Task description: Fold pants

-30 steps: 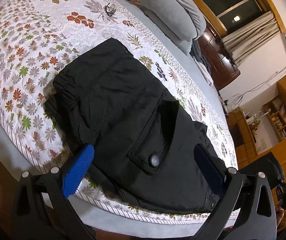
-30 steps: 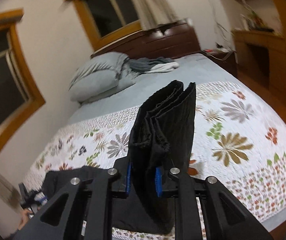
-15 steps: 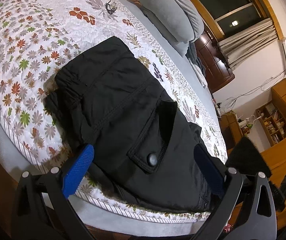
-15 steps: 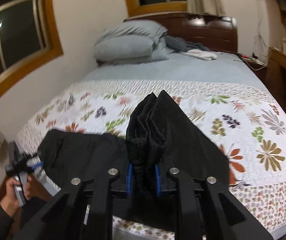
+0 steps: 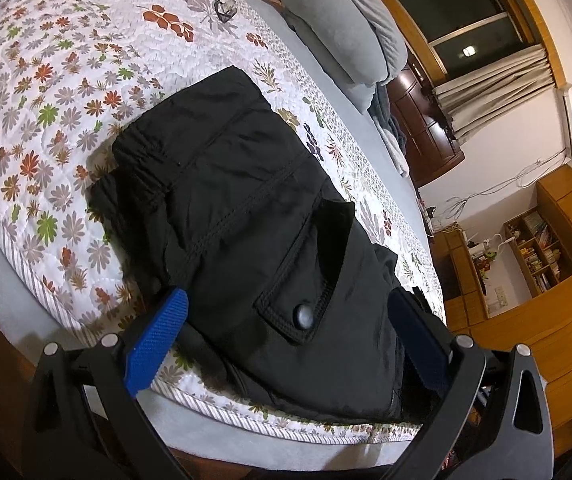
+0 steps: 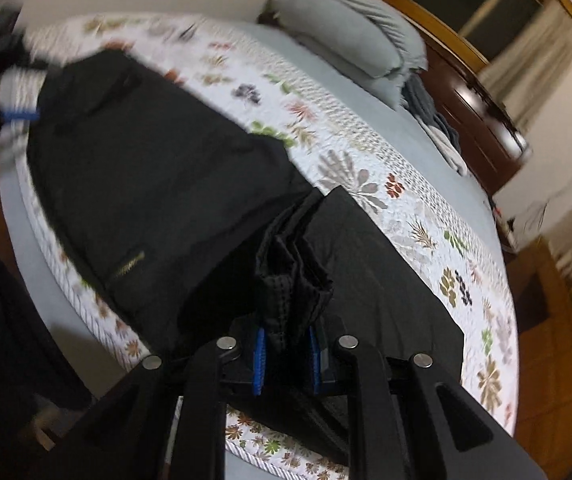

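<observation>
Black pants lie on the flowered quilt near the bed's front edge, waistband to the left, a buttoned flap pocket facing up. My left gripper hovers just above them, wide open, its blue pads on either side of the pocket with nothing pinched. In the right wrist view my right gripper is shut on a bunched stack of the pants' leg ends, held low over the rest of the pants. The left gripper's blue pad shows at far left.
Grey pillows and loose clothes lie at the head of the bed by a dark wooden headboard. A small dark object sits on the quilt far back. Wooden shelves and floor lie to the right.
My right gripper has swung across and down with the leg ends, rolling as it went, bringing them over the waist part. The left gripper has stayed almost still and open.
</observation>
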{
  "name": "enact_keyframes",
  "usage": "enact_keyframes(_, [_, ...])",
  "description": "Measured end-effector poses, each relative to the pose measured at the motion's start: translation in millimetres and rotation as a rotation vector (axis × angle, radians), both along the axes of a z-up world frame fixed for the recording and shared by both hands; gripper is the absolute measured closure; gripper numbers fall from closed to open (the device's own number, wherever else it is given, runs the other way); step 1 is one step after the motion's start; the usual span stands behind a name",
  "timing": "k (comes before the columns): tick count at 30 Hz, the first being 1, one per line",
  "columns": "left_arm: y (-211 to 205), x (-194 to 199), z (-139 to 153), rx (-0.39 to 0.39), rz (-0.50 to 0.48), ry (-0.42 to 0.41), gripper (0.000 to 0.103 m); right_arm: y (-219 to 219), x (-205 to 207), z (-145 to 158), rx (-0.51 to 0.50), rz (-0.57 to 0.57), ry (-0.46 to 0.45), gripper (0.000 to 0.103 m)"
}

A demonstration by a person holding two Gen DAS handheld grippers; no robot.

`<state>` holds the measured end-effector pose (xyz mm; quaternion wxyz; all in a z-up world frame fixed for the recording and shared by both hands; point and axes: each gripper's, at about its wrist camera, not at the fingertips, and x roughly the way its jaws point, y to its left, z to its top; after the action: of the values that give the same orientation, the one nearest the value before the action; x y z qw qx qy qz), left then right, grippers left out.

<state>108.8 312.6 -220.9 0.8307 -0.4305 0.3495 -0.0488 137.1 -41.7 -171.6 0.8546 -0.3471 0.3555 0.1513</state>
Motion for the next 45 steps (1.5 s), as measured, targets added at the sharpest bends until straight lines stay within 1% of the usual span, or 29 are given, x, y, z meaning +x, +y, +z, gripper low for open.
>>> enact_keyframes(2, [1,1,0,-0.005,0.000,0.000,0.003,5,-3,-8,-0.039,0.017,-0.007,0.086])
enact_keyframes(5, [1,1,0,-0.011,0.003,-0.002,0.003,9,-6,-18,-0.071,0.035,-0.010,0.086])
enact_keyframes(10, [0,0,0,-0.009,0.007,0.001,0.003,12,-5,-32,-0.079,0.040,0.004,0.086])
enact_keyframes(14, [-1,1,0,-0.014,0.009,0.000,0.003,12,-4,-38,-0.090,0.047,0.013,0.086])
enact_keyframes(20, [-2,2,0,-0.009,0.003,0.004,0.003,16,-4,-42,-0.108,0.051,0.013,0.086])
enact_keyframes(23, [-1,2,-2,-0.021,0.003,0.001,0.003,18,-5,-45,-0.115,0.050,0.012,0.086])
enact_keyframes(27, [-1,3,-3,-0.015,0.002,0.006,0.003,23,-8,-50,-0.151,0.054,0.002,0.084])
enact_keyframes(31, [0,4,-4,-0.015,0.000,0.009,0.003,26,-10,-54,-0.164,0.059,0.001,0.081])
enact_keyframes(45, [-7,13,-3,0.008,0.005,0.027,0.003,26,-13,-53,-0.182,0.077,0.013,0.077])
